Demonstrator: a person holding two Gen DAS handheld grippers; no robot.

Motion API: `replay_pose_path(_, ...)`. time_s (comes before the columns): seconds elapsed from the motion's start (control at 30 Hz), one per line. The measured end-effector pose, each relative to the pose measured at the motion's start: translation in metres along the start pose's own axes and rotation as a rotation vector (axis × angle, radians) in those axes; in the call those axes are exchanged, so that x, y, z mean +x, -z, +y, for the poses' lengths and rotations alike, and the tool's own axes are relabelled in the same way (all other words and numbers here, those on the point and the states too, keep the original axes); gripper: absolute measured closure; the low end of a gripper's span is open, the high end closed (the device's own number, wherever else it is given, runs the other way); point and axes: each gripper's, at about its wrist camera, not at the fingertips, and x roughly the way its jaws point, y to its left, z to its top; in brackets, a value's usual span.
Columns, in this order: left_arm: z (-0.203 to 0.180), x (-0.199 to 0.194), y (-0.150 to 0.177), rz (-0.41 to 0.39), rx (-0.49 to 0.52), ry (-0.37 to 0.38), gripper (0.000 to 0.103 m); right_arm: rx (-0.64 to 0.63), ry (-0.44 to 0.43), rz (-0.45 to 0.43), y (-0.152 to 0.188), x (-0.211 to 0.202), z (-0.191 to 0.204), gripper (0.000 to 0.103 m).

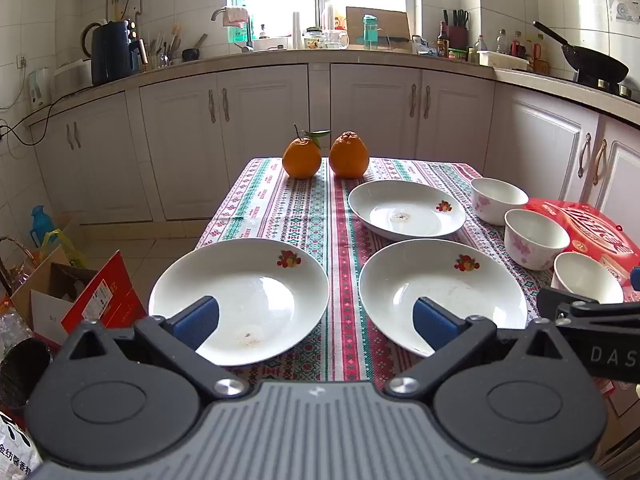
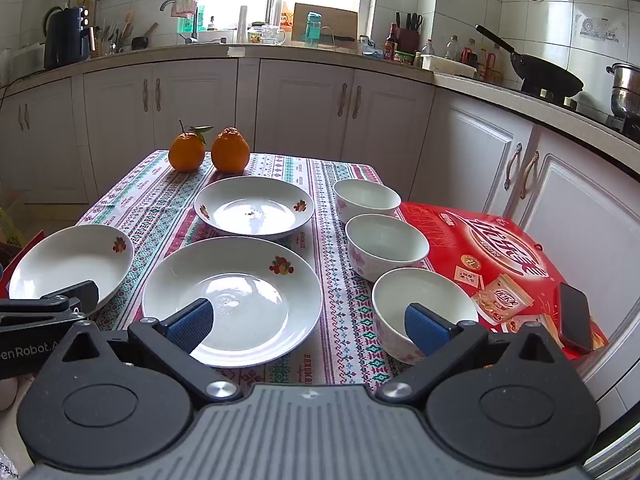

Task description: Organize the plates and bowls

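Three white plates with fruit prints lie on the patterned tablecloth: a near left plate (image 1: pixel 240 296) (image 2: pixel 68 264), a near middle plate (image 1: pixel 440 292) (image 2: pixel 236 292) and a far plate (image 1: pixel 406 210) (image 2: pixel 254 206). Three white bowls with pink flowers stand in a row at the right: far bowl (image 1: pixel 498 200) (image 2: pixel 366 200), middle bowl (image 1: pixel 534 238) (image 2: pixel 386 244), near bowl (image 1: pixel 586 276) (image 2: pixel 420 304). My left gripper (image 1: pixel 316 322) is open and empty, above the near edge between the two near plates. My right gripper (image 2: pixel 308 324) is open and empty, between the middle plate and the near bowl.
Two oranges (image 1: pixel 326 156) (image 2: pixel 208 150) sit at the table's far edge. A red box (image 2: pixel 508 264) with a phone (image 2: pixel 576 322) on it lies right of the bowls. Cardboard boxes (image 1: pixel 80 300) stand on the floor at the left. Kitchen cabinets (image 1: pixel 320 128) lie beyond the table.
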Motion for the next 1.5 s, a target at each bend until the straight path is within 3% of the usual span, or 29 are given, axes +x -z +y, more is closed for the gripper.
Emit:
replay_pose_path(1.23, 0.0, 0.0, 0.0, -0.006, -0.002, 0.003, 0.001, -0.012, -0.001, -0.005, -0.002, 0.0, 0.001, 0.0)
replay_pose_path(1.5, 0.007, 0.002, -0.001, -0.022, 0.033, 0.021, 0.001, 0.018, -0.112, -0.048, -0.015, 0.001, -0.01, 0.0)
